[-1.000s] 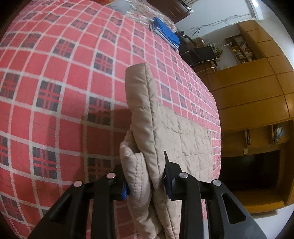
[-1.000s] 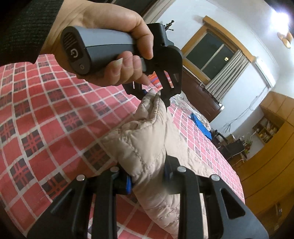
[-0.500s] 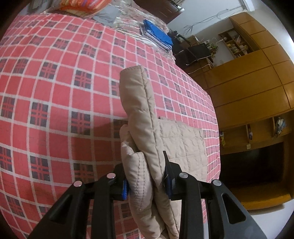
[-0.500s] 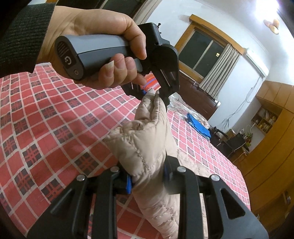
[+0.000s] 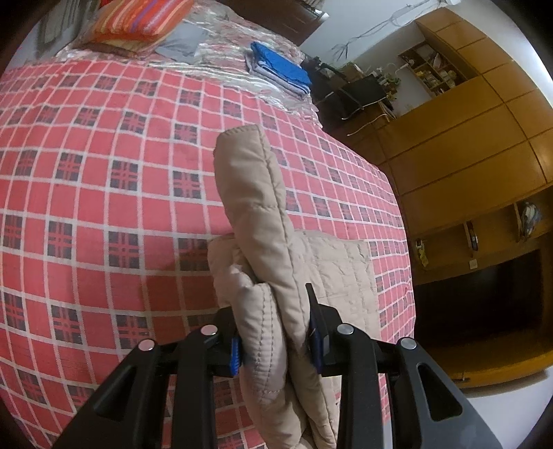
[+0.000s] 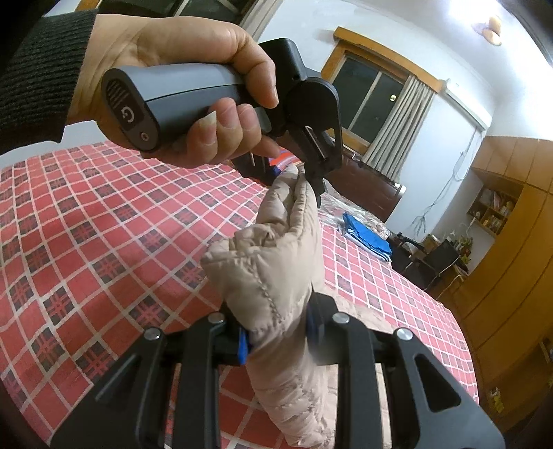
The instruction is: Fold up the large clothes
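Both tools are clenched on the beige quilted jacket (image 5: 262, 248): the left tool (image 5: 276, 342) and the right tool (image 6: 276, 338) hold its bunched edge between their fingers, above the red checked bed (image 5: 103, 207).

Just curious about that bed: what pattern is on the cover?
A red plaid with white lines and small dark checked squares on the bed cover, clearest in the left wrist view.

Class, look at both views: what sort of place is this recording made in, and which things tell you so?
Most likely a home bedroom: a bed under a red checked bedspread, a striped pillow at its head, a wooden wardrobe wall, and a curtained window.
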